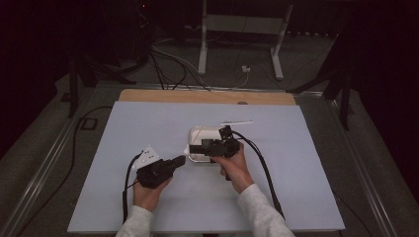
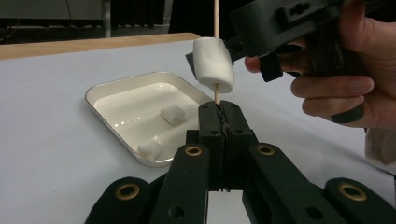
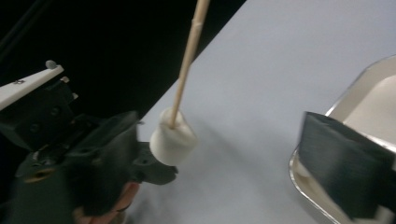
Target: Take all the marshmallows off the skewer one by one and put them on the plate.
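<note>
At the centre of the left gripper view, the left gripper (image 2: 219, 112) clamps the bottom of an upright skewer (image 2: 216, 14), a marshmallow (image 2: 214, 64) threaded just above its jaws. The right gripper (image 2: 280, 32), upper right, sits beside the marshmallow; whether it grips cannot be told. The tray (image 2: 107, 91), left of centre, holds two more marshmallows (image 2: 172, 114).

Grippers: left gripper (image 1: 179, 160) and right gripper (image 1: 203, 146), black, brass-ringed screws
Cables: black
Plate: white, three-cornered
Sleeves: light grey
</note>
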`<state>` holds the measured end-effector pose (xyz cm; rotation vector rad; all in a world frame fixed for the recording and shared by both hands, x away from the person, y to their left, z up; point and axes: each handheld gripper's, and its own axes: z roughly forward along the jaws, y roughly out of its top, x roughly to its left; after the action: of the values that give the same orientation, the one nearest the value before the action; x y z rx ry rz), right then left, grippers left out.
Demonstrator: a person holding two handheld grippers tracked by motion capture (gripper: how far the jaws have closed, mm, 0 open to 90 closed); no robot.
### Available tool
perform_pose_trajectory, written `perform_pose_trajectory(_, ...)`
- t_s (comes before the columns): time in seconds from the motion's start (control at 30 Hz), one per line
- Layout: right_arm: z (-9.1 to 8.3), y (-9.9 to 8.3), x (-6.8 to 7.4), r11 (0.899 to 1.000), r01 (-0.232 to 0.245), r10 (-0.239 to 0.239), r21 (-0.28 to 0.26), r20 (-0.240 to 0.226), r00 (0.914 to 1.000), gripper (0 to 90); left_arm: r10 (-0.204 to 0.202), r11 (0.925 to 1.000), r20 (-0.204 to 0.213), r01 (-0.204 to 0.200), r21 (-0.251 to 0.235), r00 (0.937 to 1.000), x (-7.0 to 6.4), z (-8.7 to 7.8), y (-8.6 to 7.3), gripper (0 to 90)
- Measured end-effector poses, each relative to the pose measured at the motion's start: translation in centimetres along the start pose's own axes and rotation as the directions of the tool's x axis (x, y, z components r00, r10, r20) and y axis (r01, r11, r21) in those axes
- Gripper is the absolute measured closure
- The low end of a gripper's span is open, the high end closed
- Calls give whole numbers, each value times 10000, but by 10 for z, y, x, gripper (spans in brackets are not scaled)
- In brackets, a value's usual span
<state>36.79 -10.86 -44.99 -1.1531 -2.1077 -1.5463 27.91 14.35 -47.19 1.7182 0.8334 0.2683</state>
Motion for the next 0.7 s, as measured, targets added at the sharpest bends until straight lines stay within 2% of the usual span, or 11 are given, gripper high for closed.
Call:
perform_pose_trajectory(0.2, 4, -1, 1, 9995, -230, 240, 203, -463, 9986, 377, -60, 10000, 25, 60, -56, 10000, -1, 1, 0, 900)
perform_pose_trajectory(0.4, 11, -3, 1, 9975, -546, 592, 447, -1083, 9924, 522, -96, 9999, 39, 97, -74, 9999, -2, 2, 0, 900)
perform_pose_trajectory(0.5, 13, -4, 1, 9958, -710, 777, 578, -1247, 9891, 574, -134, 9999, 17, 134, -62, 9999, -1, 2, 0, 900)
perform_pose_trajectory(0.7, 15, -5, 1, 9948, -740, 830, 706, -1342, 9875, 655, -189, 9998, -2, 189, -37, 9998, -1, 4, -1, 900)
